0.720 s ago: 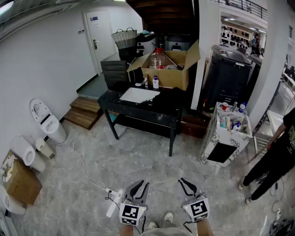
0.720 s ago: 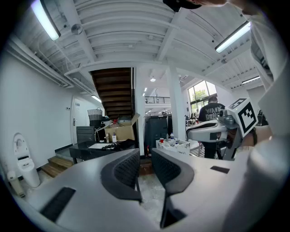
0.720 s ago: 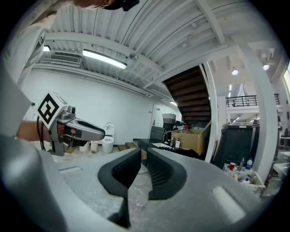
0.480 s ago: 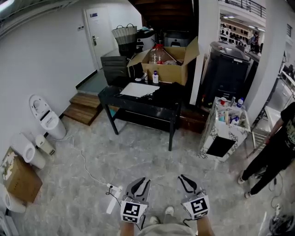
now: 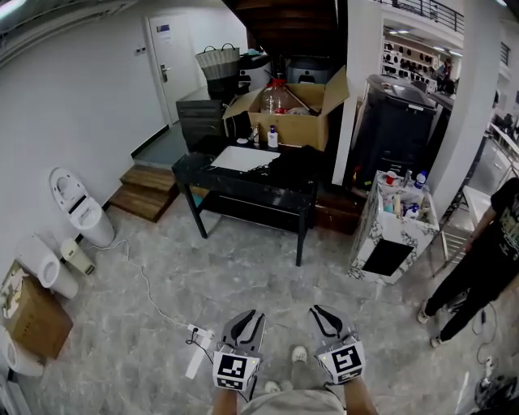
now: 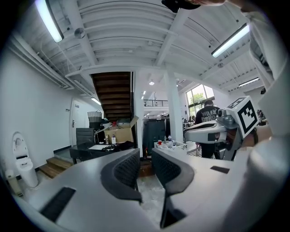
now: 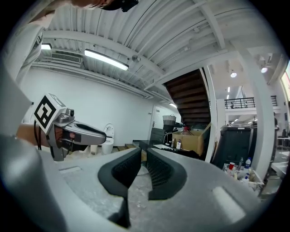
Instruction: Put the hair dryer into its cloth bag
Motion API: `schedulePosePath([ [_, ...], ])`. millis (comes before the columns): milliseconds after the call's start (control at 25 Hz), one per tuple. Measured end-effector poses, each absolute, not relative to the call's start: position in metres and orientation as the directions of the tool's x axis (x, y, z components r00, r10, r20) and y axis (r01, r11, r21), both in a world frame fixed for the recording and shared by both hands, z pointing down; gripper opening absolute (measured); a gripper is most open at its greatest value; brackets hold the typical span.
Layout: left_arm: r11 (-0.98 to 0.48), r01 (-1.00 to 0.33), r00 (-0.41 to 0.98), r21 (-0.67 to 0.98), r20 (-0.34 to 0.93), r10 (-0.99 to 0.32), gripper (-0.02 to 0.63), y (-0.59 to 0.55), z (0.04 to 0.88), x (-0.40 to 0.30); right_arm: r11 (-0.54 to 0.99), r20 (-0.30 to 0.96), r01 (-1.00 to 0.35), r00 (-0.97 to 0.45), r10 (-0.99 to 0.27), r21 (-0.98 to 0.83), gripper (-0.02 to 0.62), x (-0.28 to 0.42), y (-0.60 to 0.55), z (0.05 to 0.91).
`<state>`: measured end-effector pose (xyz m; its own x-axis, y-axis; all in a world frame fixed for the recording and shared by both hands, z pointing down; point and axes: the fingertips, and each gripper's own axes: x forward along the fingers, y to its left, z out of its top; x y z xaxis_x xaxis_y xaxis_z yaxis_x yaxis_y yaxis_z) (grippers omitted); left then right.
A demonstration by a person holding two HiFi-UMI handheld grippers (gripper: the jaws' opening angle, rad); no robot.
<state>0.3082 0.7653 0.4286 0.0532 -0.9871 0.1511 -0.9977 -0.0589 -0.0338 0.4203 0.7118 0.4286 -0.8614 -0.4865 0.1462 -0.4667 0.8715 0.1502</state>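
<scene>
Plainly, the left tool (image 5: 248, 318) and right tool (image 5: 320, 314) sit side by side, both closed and empty, probably idle because nothing lies within reach. Well ahead of them a dark heap (image 5: 296, 172) lies on the counter (image 5: 243, 193). Neither hair dryer nor bag can be made out there.

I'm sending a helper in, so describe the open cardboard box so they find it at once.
Look for the black table in front of the dark staircase. The cardboard box stands just behind it, flaps open. Only it holds a big clear bottle with a red cap.
</scene>
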Motion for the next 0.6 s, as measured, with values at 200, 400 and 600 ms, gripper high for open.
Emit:
schedulePosePath([
  [200, -0.039, -0.998, 0.031, -0.048, 0.158, -0.987, 0.077, 0.733, 0.433, 0.294, 0.887, 0.097, -0.424, -0.890, -0.446, 0.184, 0.026, 0.397, 0.679, 0.424],
  [400, -0.023, -0.998, 0.014, -0.053, 0.166, -0.986, 0.077, 0.683, 0.434, 0.284, 0.902, 0.106, -0.399, -0.902, -0.419, 0.166, 0.026, 0.381, 0.628, 0.427],
  [600, 0.001, -0.998, -0.011, -0.061, 0.159, -0.987, 0.077, 0.623, 0.427, 0.270, 0.913, 0.113, -0.386, -0.909, -0.401, 0.129, 0.026, 0.365, 0.567, 0.425],
])
